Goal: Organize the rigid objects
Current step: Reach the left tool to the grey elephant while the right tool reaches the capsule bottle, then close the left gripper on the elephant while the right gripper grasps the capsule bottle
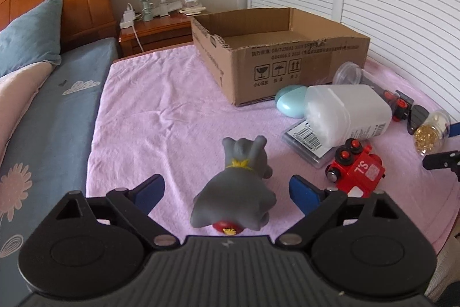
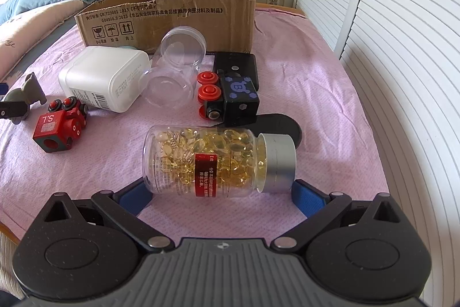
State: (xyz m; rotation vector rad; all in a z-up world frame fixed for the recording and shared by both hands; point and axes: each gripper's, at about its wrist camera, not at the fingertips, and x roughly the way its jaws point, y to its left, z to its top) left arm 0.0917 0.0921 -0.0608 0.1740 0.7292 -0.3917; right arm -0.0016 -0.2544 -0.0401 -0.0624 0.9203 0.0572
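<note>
My left gripper [image 1: 227, 192] stands spread around a grey toy dog [image 1: 240, 186], pads clear. My right gripper [image 2: 221, 193] brackets a capsule bottle [image 2: 212, 161] lying sideways; grip unclear. Red train block [image 2: 59, 125] reads "S.L"; cardboard box [image 2: 172, 19] reads "GB4806.9 2023".

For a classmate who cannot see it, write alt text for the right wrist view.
An open right gripper straddles a capsule bottle lying sideways on a pink cloth. Beyond lie a red toy train, a white container, clear jars and a cardboard box.
</note>
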